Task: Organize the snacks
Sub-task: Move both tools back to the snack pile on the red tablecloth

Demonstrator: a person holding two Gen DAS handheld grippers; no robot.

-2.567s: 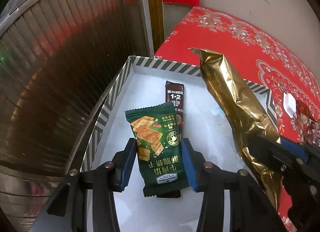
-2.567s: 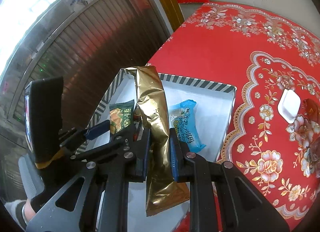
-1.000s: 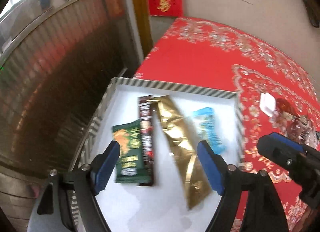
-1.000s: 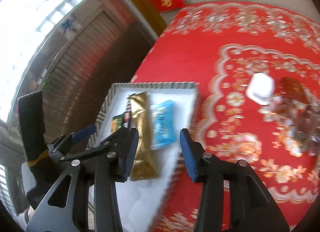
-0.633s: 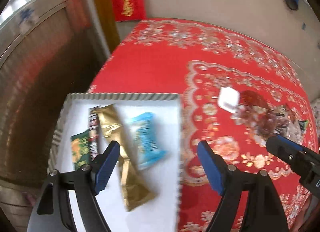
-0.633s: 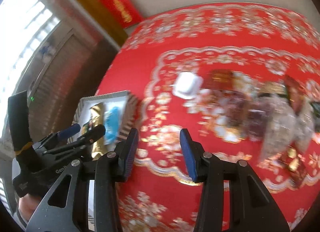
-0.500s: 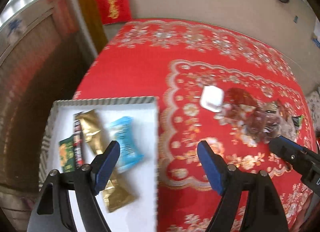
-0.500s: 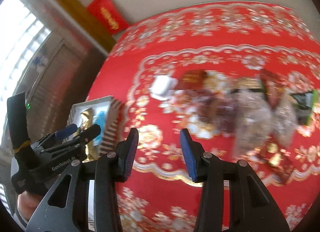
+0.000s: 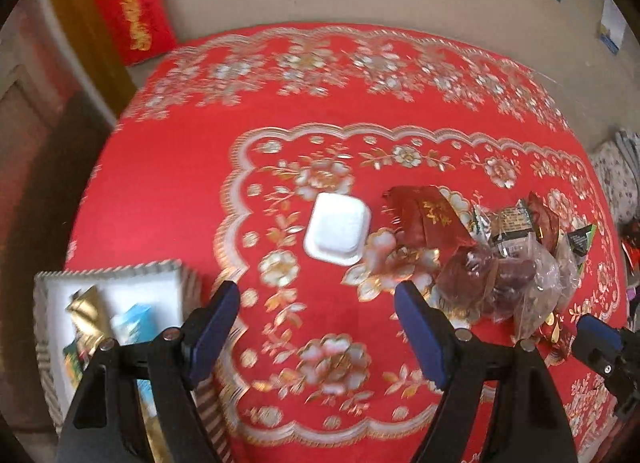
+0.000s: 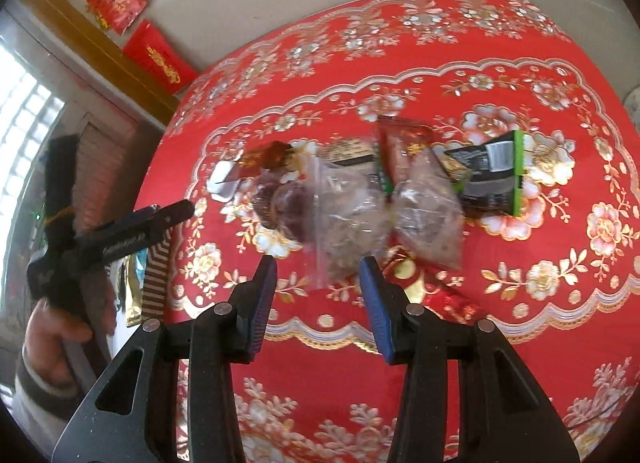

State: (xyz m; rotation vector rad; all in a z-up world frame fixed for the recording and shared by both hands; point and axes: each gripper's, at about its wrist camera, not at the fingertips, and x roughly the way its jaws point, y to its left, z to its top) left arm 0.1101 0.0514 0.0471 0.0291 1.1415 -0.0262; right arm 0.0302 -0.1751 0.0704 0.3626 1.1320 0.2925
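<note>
The left gripper hangs over the table with its blue-padded jaws spread wide and nothing between them, only the red tablecloth with gold and silver flowers showing in the gap. Just beyond its tips sits a small white rounded plastic tub, upside down by the look of it. Off to its left, at the table's edge, is the white box with a black-and-white striped rim, and inside lie a crinkled gold foil packet, a light blue wrapped snack beside it and a dark green packet at the outer side, partly hidden behind the gripper's frame. The right gripper is parted more narrowly and is empty too, its tips poised just short of the loose heap of snacks: a clear plastic bag of pale pieces straight ahead, another clear bag beside it, dark reddish sweets in clear wrap to the left, a dark red packet with gold lettering, a brownish-red sachet and a black packet with green ends behind. A small red and gold wrapper lies just right of the right jaw. The picture is blurred here, so finer print is unreadable. A person's hand grips the left tool's handle at the far left.
</note>
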